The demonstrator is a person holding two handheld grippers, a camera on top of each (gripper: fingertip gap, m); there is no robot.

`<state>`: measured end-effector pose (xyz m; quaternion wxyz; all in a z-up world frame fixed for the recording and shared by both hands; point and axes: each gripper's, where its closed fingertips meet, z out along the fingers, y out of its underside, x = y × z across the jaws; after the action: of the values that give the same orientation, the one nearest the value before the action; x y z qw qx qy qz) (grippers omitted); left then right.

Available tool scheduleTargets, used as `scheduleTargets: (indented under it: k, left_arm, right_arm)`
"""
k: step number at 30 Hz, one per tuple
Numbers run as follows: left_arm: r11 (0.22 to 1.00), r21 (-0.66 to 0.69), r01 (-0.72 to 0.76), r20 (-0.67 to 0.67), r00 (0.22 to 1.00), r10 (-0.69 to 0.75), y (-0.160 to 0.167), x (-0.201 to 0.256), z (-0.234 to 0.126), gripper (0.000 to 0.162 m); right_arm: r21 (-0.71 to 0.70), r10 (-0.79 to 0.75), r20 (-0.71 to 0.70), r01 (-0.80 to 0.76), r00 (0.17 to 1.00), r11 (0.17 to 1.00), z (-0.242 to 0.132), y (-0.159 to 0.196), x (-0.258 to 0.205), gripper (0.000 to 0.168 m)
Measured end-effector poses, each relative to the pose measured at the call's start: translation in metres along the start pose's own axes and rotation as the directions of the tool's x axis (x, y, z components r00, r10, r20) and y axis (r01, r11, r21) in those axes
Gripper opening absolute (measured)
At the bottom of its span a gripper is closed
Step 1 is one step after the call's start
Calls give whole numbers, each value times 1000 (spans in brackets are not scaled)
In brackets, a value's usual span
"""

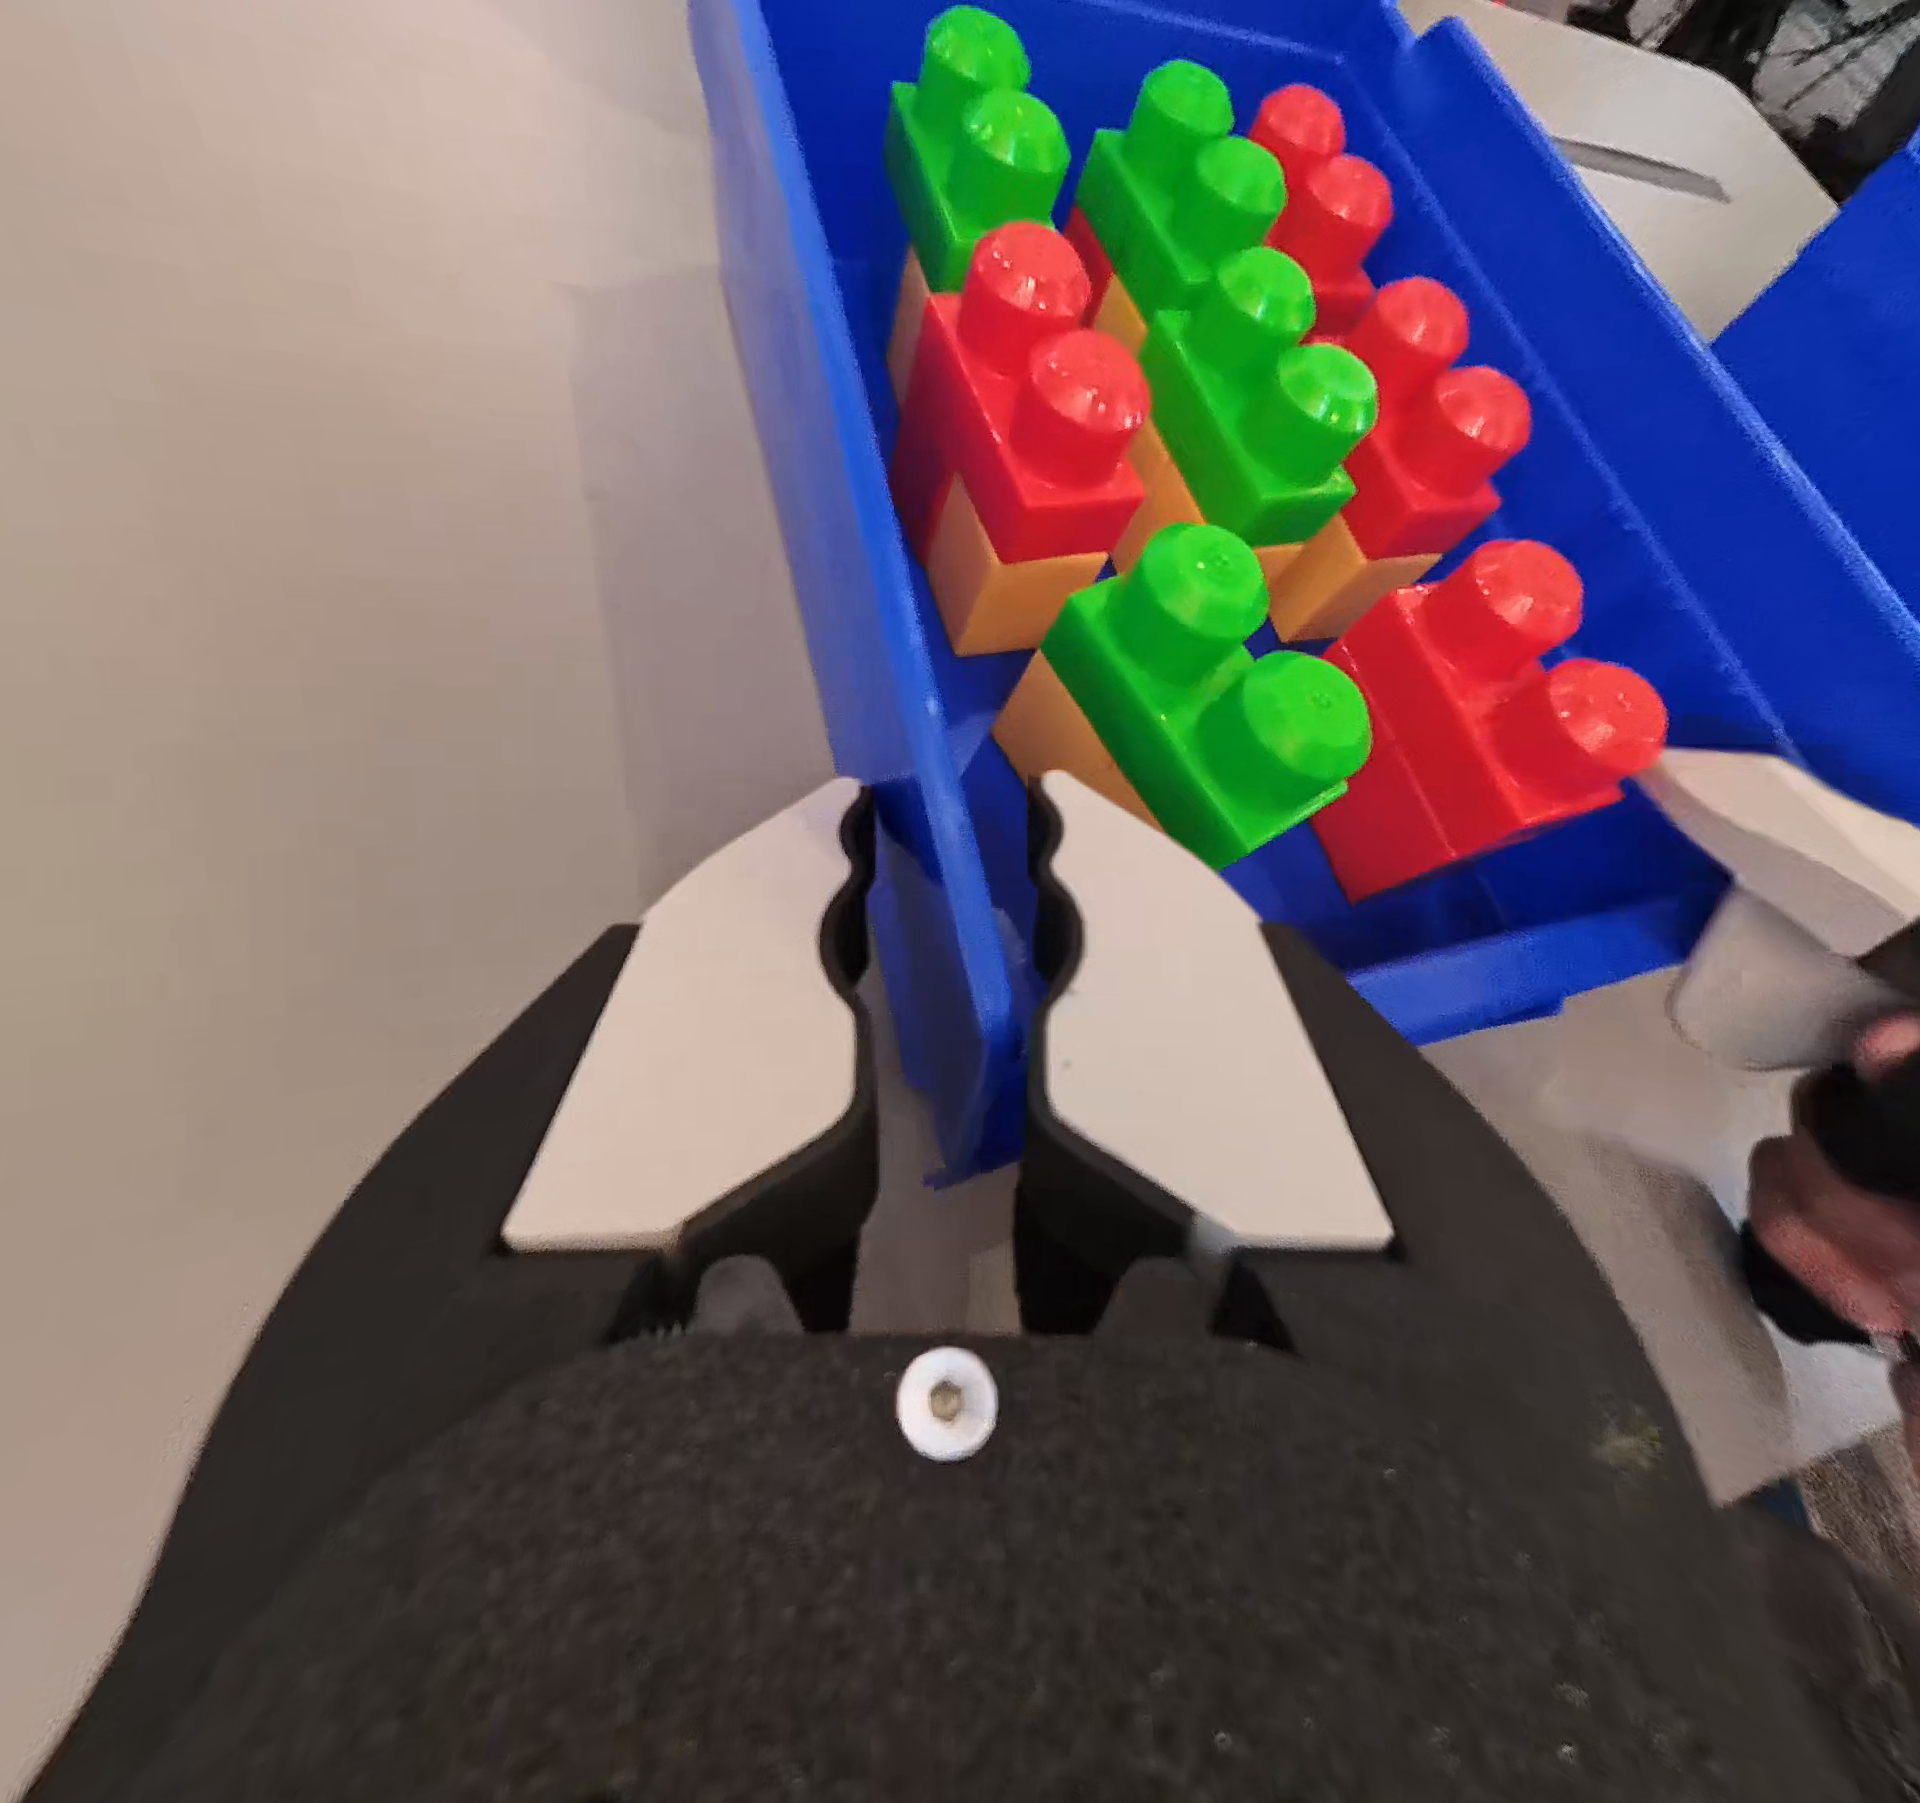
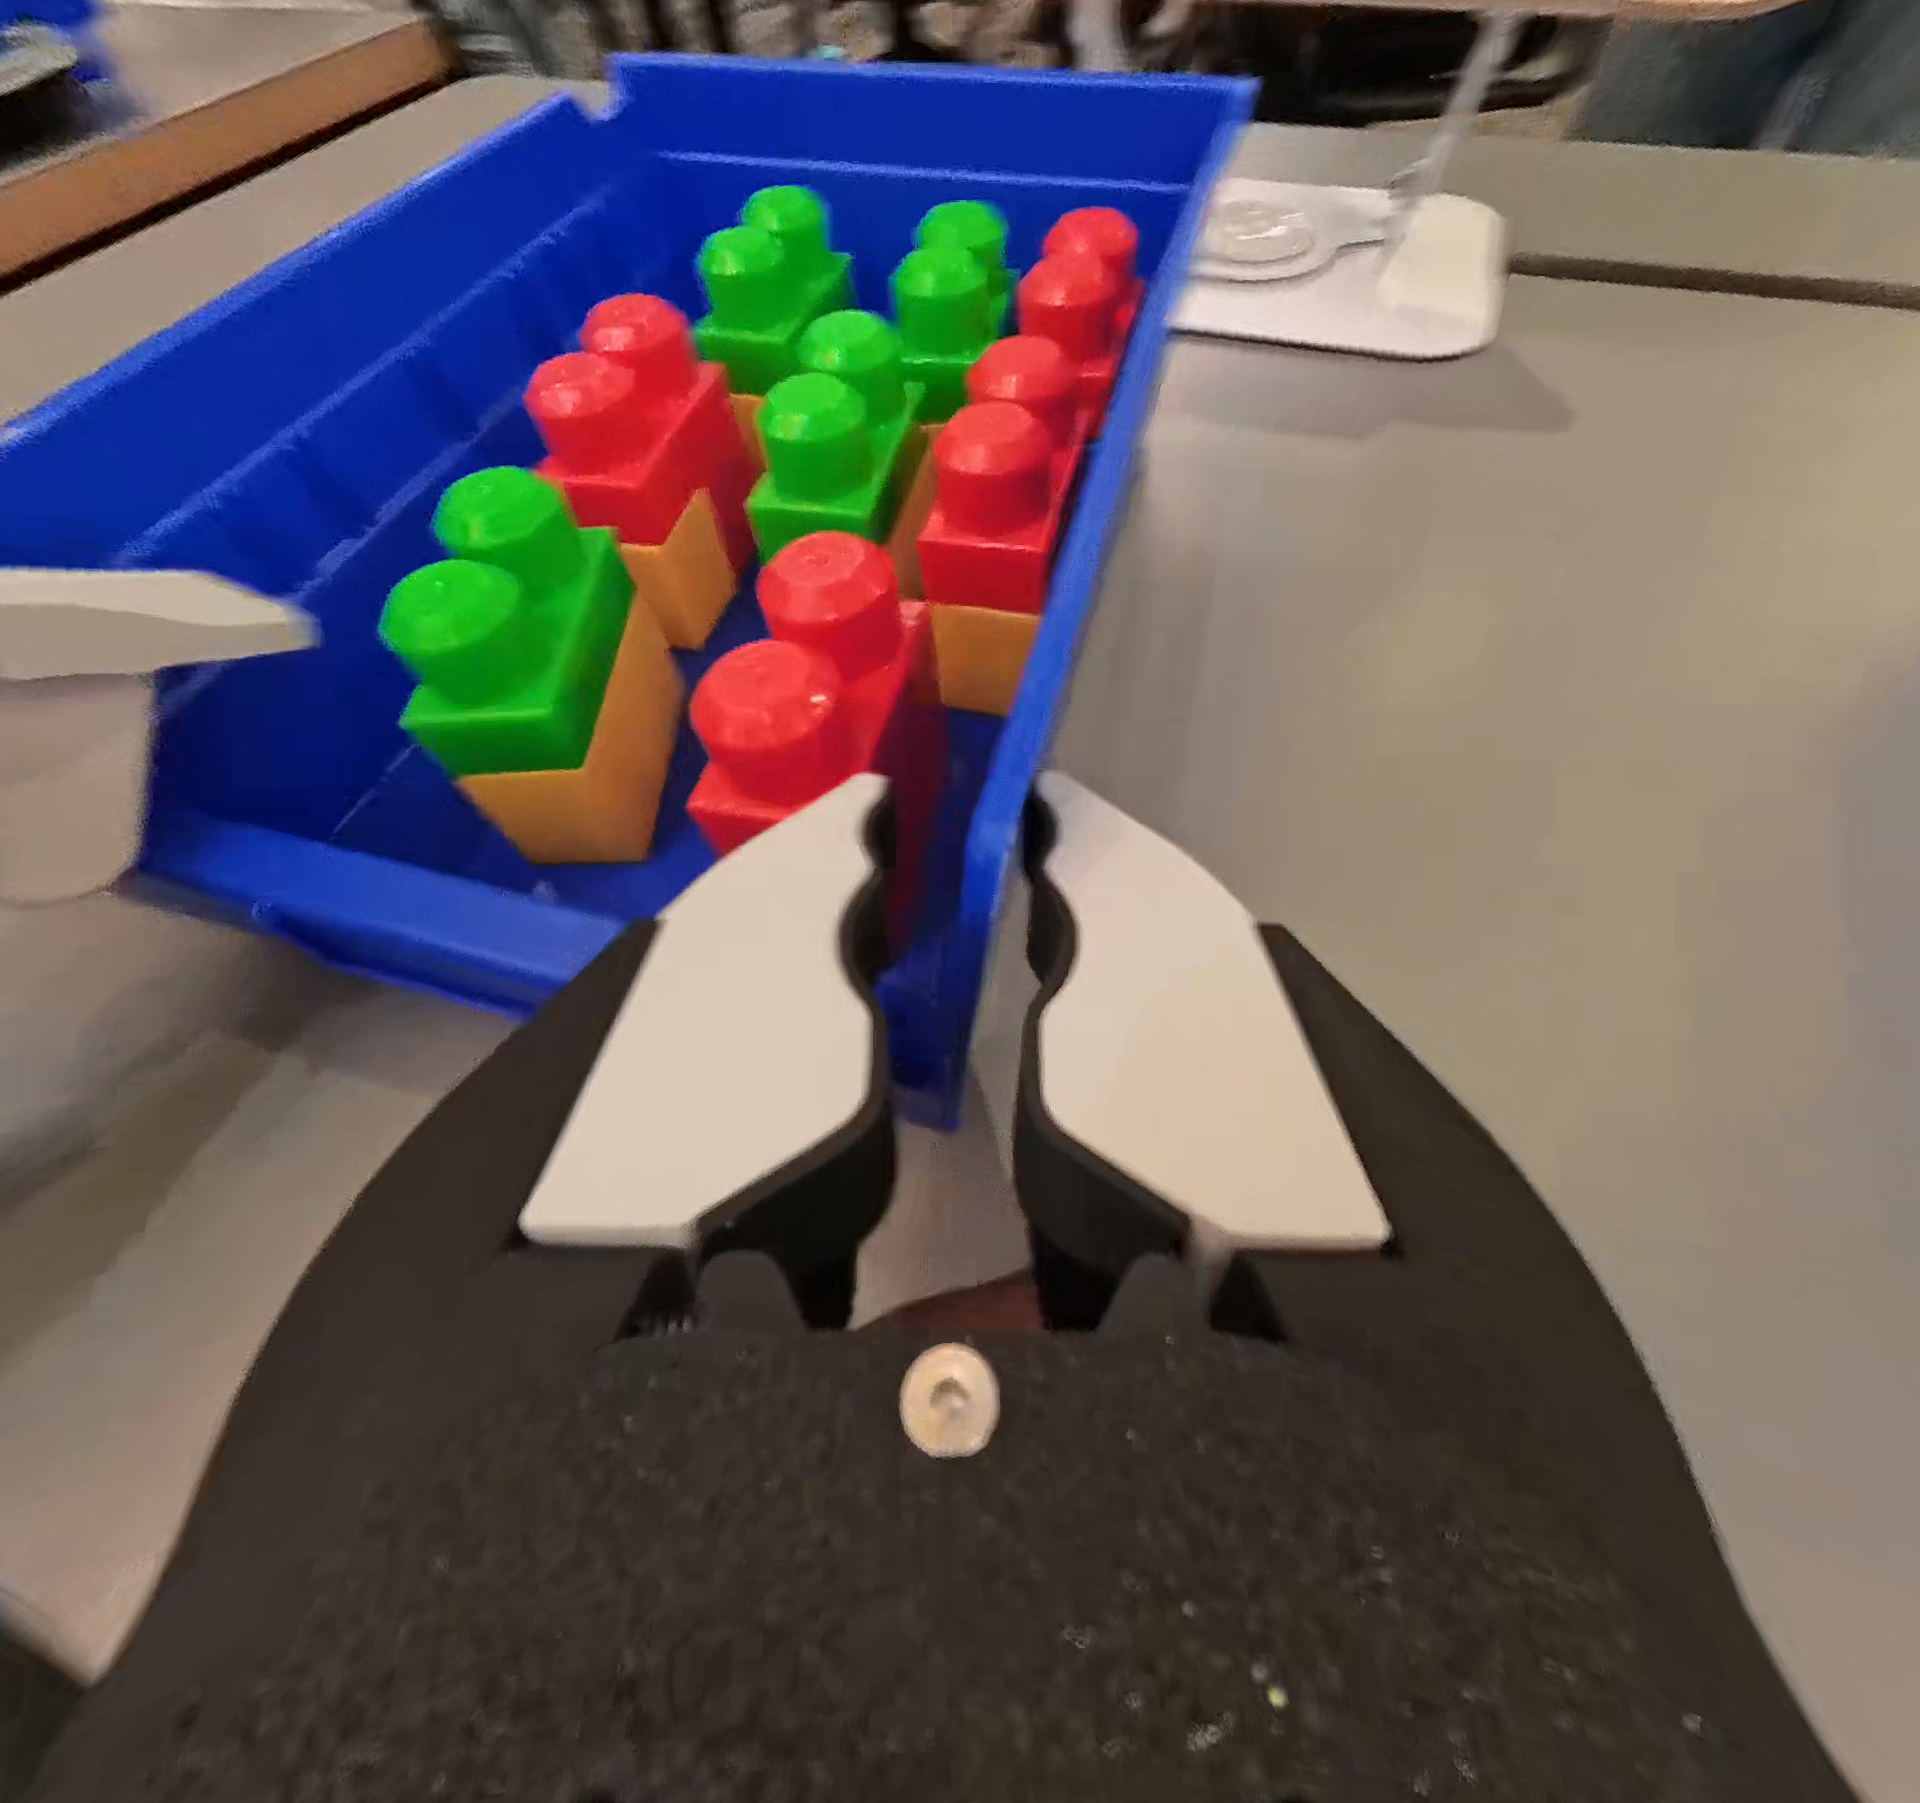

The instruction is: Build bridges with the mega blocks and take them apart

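Observation:
A blue bin (image 1: 810,319) holds several short stacks of mega blocks: green (image 1: 1205,693) or red (image 1: 1475,714) two-stud blocks on orange ones (image 1: 997,600). My left gripper (image 1: 951,797) is shut on the bin's left wall, near its front corner. In the right wrist view the same bin (image 2: 343,423) shows, with green-topped (image 2: 509,631) and red-topped (image 2: 800,704) stacks. My right gripper (image 2: 961,792) is shut on the bin's right wall (image 2: 1049,673), near the front corner. Each gripper also shows at the edge of the other's view, the right gripper (image 1: 1787,849) and the left gripper (image 2: 156,621).
The bin rests on a grey table (image 2: 1455,714). A white stand base (image 2: 1351,288) sits on the table behind the bin. Another blue bin's edge (image 1: 1839,382) is at the right. A gloved hand (image 1: 1839,1182) holds the right gripper.

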<state>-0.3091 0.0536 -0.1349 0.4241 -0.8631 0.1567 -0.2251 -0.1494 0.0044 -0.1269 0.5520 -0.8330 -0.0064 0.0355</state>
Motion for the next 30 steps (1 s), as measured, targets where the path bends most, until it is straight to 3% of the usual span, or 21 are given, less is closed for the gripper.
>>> scheduleTargets:
  k: [2,6,11,16,21,27,30]
  left_arm:
    - [999,30,-32,73,997,30,-7,-11,-5,6]
    - [991,48,-123,201,973,111,-17,-36,-17,4]
    - [991,92,-97,275,959,68,-40,-99,-42,4]
    - [989,102,-111,313,947,74,-66,-174,-66,4]
    - [995,80,-59,322,946,30,-59,-233,-66,4]
    - [997,60,-49,295,955,29,-59,-258,-53,5]
    - [995,97,-6,281,960,-21,-60,-258,-53,5]
  right_arm:
    - [35,62,-50,-61,997,998,0,-6,3,7]
    - [70,142,-115,-135,983,988,9,-11,-21,3]
    - [103,127,-89,-118,988,988,33,-30,-88,4]
    - [94,81,-68,-75,994,993,64,-46,-160,5]
    - [58,49,-61,-45,997,997,97,-51,-204,5]
    - [60,49,-46,-47,998,997,112,-41,-218,8]
    - [39,87,59,-90,994,995,110,-40,-221,13]
